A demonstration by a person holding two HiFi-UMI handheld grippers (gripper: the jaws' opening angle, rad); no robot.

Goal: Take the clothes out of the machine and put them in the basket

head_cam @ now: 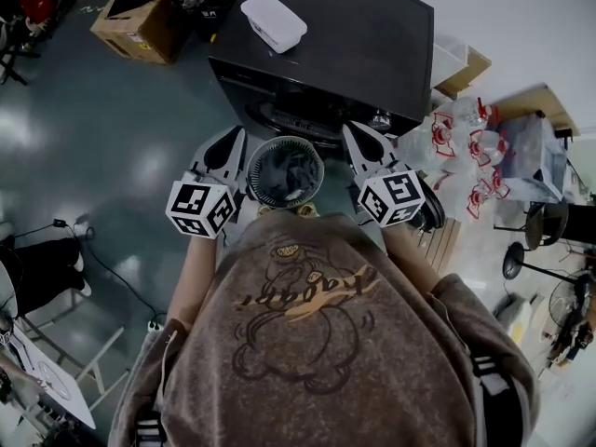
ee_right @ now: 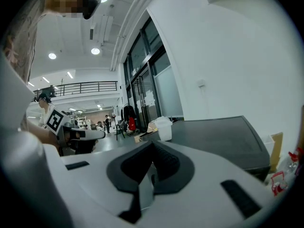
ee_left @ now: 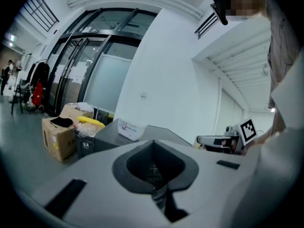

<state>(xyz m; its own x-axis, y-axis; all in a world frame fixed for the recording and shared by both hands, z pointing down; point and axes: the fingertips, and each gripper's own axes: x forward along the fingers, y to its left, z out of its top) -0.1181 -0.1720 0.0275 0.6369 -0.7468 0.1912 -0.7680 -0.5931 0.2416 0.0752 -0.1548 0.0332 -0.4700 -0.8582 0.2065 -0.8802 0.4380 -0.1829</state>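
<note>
The dark washing machine [head_cam: 354, 35] stands ahead of me, its front [head_cam: 289, 110] facing me. A round grey basket [head_cam: 285, 170] sits on the floor before it; its inside looks dark and I cannot tell what lies in it. My left gripper [head_cam: 233, 142] hangs left of the basket and my right gripper [head_cam: 358, 138] right of it, both held level toward the machine. In the left gripper view the jaws [ee_left: 153, 144] meet with nothing between them. The right gripper view shows the same: jaws [ee_right: 152, 146] together and empty. The machine's door is hidden.
A white plastic box [head_cam: 273, 21] lies on the machine's top. An open cardboard box [head_cam: 140, 17] stands at the back left. Plastic bags with red print [head_cam: 466, 147] pile up on the right, beside stools [head_cam: 531, 240]. A cable [head_cam: 102, 259] runs over the floor at left.
</note>
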